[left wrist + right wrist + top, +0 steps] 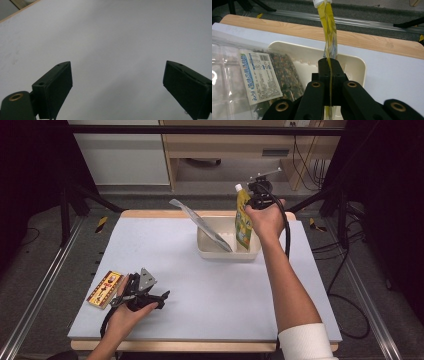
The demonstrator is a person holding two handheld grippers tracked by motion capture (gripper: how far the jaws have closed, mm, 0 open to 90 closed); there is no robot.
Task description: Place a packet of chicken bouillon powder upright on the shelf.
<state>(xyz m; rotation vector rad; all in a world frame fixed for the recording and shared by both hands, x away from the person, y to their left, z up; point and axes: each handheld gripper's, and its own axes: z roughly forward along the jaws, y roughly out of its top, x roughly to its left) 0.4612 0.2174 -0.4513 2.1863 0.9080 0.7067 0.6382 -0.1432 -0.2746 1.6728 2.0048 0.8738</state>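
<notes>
Black jaws clench the yellow pouch (329,37), hiding its lower end; left jaws gape wide.

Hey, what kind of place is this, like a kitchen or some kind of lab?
Most likely a lab or recording workspace, not a kitchen: the white table sits inside a black metal frame, cables trail over the floor, and the person works with handheld grippers.

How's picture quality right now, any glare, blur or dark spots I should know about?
High view: table evenly lit, surroundings dark. Left gripper view: soft and featureless over the white mat, open jaws sharp enough. Right gripper view: yellow pouch sharp, glare on the clear packet, its label readable.
</notes>
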